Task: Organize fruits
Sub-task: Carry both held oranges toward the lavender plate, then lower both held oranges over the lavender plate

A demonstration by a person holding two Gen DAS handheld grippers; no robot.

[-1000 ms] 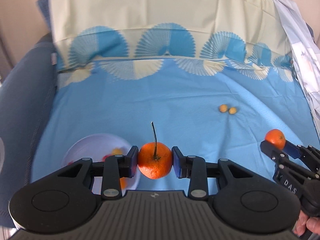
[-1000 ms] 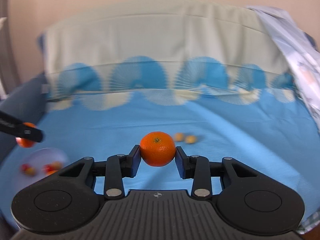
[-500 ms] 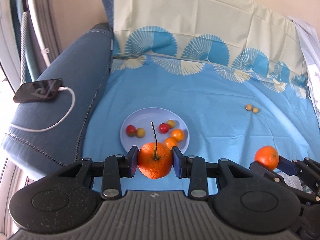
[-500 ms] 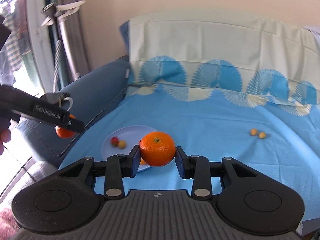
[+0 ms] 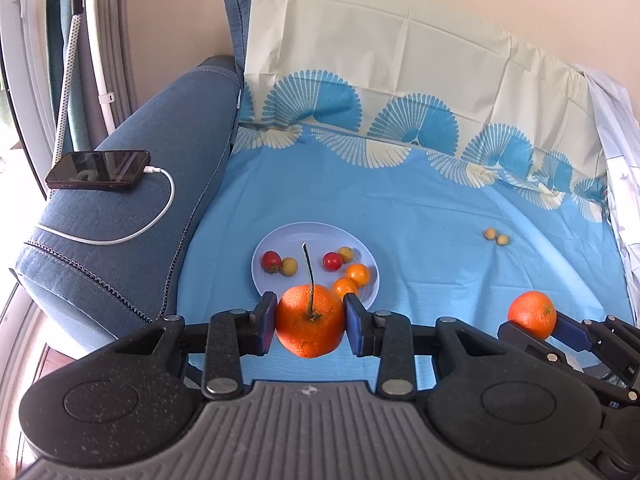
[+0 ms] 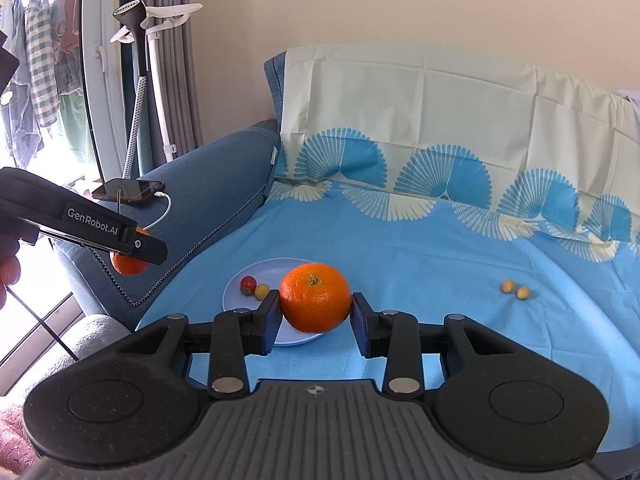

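Note:
My left gripper is shut on an orange with a long stem, held above the near edge of the pale blue plate. The plate holds two red cherry tomatoes, yellow ones and two small orange fruits. My right gripper is shut on a stemless orange, held in the air in front of the plate. The right gripper also shows in the left wrist view, and the left gripper in the right wrist view. Two small yellow fruits lie on the blue sheet at the right.
A blue sofa armrest at the left bears a phone on a white charging cable. A patterned blue and cream sheet covers the seat and backrest. A garment steamer stand and curtains are at the far left.
Both grippers have pulled back and swung left with their oranges still held. The plate, armrest and phone have come into full view.

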